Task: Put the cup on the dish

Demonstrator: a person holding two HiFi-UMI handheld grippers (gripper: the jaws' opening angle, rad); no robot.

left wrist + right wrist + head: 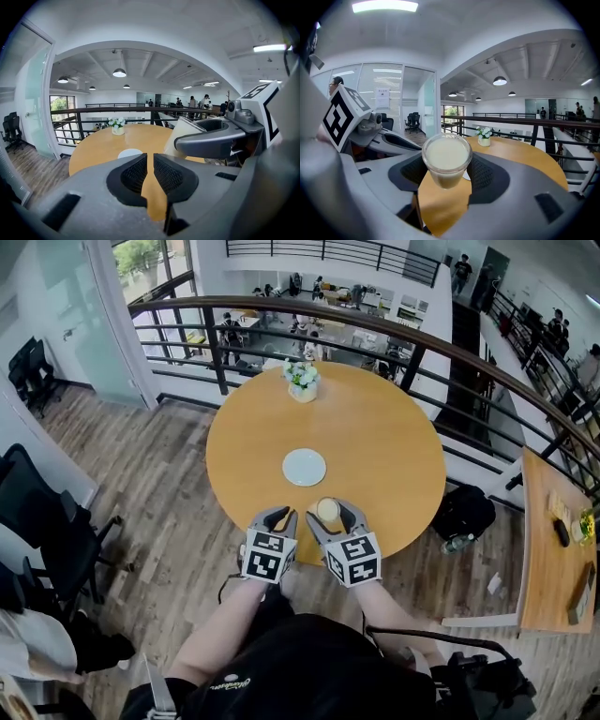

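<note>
Your right gripper (330,512) has its 2 jaws clenched on the cup (327,510). In the right gripper view both black ribbed pads (483,173) press the sides of the cup (446,159). The cup is clear plastic, upright, and full of a pale creamy drink. You cannot tell from these views whether its base rests on the table (375,446) or hangs just above it.

Your left gripper (279,517) sits just beside the right one, on its left. In the left gripper view its jaws (150,161) are drawn together with only a thin slit between the pads. Bare wood shows through the slit and nothing is held.

Cup position: near the table's edge closest to you. The dish (305,467) is white, round and bare. It lies toward the middle of the round wooden top, beyond the cup and slightly to its left, with a strip of wood between them. From the left gripper, the dish (130,153) shows just past the jaws.

1 small pot of white flowers (302,381) stands at the far edge, next to the curved railing (375,329).
</note>
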